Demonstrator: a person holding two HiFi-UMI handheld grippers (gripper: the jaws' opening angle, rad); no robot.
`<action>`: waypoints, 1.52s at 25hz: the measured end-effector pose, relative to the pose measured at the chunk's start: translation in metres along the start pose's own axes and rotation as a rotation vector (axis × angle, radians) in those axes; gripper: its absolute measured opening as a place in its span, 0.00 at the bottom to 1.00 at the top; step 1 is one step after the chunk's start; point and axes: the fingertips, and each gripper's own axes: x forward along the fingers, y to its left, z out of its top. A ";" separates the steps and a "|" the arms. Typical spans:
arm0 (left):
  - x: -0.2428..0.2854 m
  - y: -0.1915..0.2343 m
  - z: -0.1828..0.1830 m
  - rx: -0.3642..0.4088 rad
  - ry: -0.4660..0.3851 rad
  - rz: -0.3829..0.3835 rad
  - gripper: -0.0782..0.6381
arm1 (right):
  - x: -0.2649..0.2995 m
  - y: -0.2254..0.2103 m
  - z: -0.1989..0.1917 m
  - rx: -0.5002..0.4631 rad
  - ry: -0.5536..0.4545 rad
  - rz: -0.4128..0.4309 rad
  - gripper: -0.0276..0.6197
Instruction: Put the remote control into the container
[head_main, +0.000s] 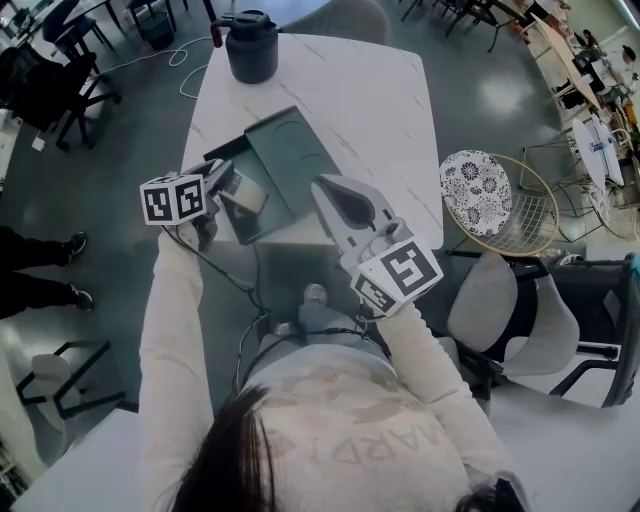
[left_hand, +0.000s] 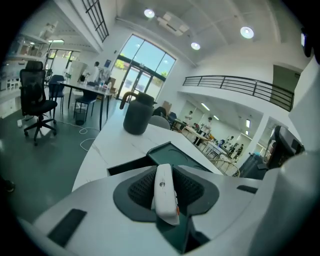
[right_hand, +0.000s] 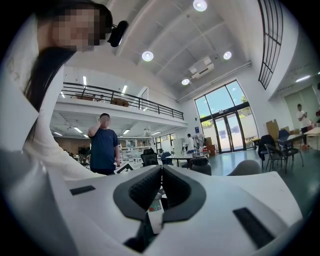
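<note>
Looking down in the head view, the left gripper sits left of centre, clamped on the white remote. It holds the remote over the near left part of the dark green container on the white table. The right gripper lies just right of centre with its jaws drawn together and its tip beside the container's near right edge. A dark jug stands at the top of the frame, well clear.

In the left gripper view, the remote stands edge-on between the ribbed pads, low in the middle of the frame. The container lies just beyond it and the jug above that. The pinch looks narrow and bears on smooth plastic, so the remote could twist or slide out early. Let go from this height, it might strike the rim and skid onto the table.

In the right gripper view, the right gripper has its pads meeting at centre with nothing pinched between them. The remote shows only through the slit below, and I judge it to be beyond the jaws. Being so near, this gripper could nudge the container out from under the drop.
</note>
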 end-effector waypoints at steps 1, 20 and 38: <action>0.001 -0.001 0.001 0.006 0.011 -0.010 0.25 | -0.001 0.000 0.000 -0.001 0.001 -0.001 0.07; 0.049 -0.009 0.001 0.138 0.307 -0.144 0.26 | -0.006 -0.026 -0.011 0.010 0.027 -0.035 0.07; 0.086 0.009 -0.045 -0.036 0.609 -0.133 0.29 | 0.001 -0.053 -0.025 0.034 0.051 -0.034 0.07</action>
